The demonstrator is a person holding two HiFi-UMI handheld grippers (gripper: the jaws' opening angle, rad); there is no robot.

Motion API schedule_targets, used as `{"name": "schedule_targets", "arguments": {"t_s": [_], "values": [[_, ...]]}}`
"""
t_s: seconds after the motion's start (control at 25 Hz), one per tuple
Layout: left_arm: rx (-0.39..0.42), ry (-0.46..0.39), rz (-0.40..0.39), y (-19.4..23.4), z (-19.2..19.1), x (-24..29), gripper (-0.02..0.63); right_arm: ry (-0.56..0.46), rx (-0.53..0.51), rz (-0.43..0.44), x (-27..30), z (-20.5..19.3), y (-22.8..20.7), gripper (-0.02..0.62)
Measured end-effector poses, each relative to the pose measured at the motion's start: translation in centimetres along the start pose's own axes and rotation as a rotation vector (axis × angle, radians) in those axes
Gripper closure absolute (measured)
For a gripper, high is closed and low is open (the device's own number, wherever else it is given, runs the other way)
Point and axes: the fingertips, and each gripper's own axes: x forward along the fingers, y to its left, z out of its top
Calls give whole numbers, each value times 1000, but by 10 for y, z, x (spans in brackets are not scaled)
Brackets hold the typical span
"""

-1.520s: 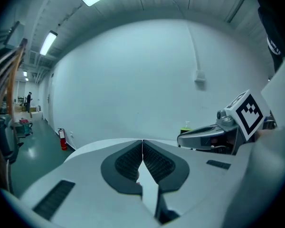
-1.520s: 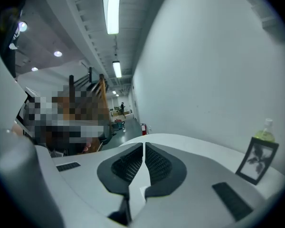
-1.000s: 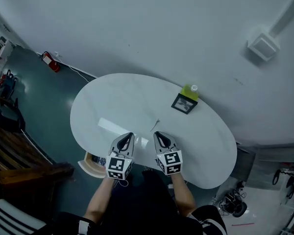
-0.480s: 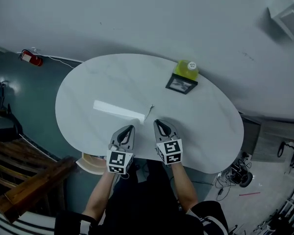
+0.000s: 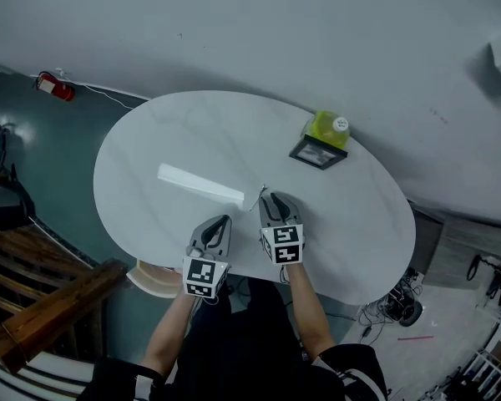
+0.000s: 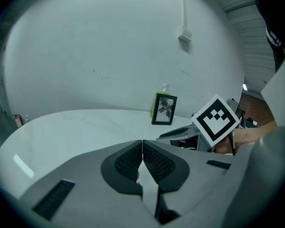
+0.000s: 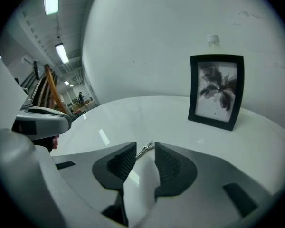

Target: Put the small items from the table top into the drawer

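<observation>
A small metal clip (image 5: 263, 190) lies on the white oval table (image 5: 175, 136), just ahead of my right gripper (image 5: 271, 200). In the right gripper view the clip (image 7: 147, 148) shows in the gap at the jaw tips, slightly beyond them, with neither pad touching it. The right gripper (image 7: 144, 156) has its jaws a little apart and opening. My left gripper (image 5: 220, 222) hovers at the table's near edge, shut with nothing in it (image 6: 142, 144).
A black picture frame (image 5: 318, 152) stands at the far right of the table with a green bottle (image 5: 330, 127) behind it. A pale rounded thing (image 5: 154, 279) sits under the near-left edge. A red fire extinguisher (image 5: 52, 86) and wooden beams (image 5: 46, 307) lie on the floor to the left.
My right gripper has moved forward to the clip and its jaws have parted slightly. The left gripper has stayed at the near edge. The head view has shifted.
</observation>
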Motion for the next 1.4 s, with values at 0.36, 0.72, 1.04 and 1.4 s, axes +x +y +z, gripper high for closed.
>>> {"name": "schedule_targets", "arguments": {"t_s": [0.36, 0.72, 1.04, 1.4], "values": [[-18, 10, 28, 8, -1, 2, 586, 93, -38, -13, 33, 1, -5, 443], [-27, 4, 46, 12, 1, -1, 586, 98, -41, -27, 32, 1, -11, 468], [-30, -1, 55, 12, 0, -6, 586, 94, -55, -15, 33, 1, -9, 524], [-34, -21, 82, 18, 0, -22, 586, 84, -82, 3, 28, 3, 2, 531]]}}
